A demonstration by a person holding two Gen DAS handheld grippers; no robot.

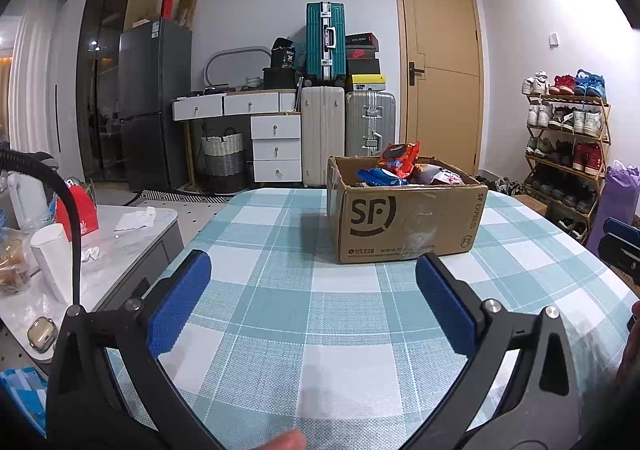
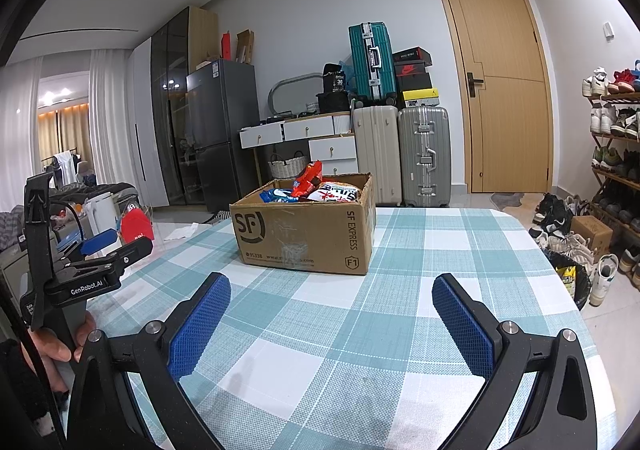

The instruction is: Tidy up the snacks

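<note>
- Two grippers hover low over a tabletop point(image 1: 280, 290) covered in a teal-and-white checked cloth, with nothing between the fingers of either.
- Left gripper point(image 1: 314, 274): blue-padded fingers point(image 1: 180, 302) spread wide above the cloth, pointing toward a cardboard box point(image 1: 404, 218) near the far edge of the tabletop.
- Right gripper point(image 2: 332, 294): its fingers point(image 2: 464, 326) likewise stand wide apart over bare cloth, well short of the box.
- Snack packets point(image 1: 400, 166) in red, blue and white fill the open box, a red one sticking up above the rim; the box bears "SF" printing on its front.
- A hand point(image 2: 60, 342) grips the left tool's handle at the edge of the right wrist view.
- Suitcases point(image 2: 400, 154), a wooden door point(image 2: 504, 90) and a shoe rack point(image 1: 568, 142) line the back of the room.
</note>
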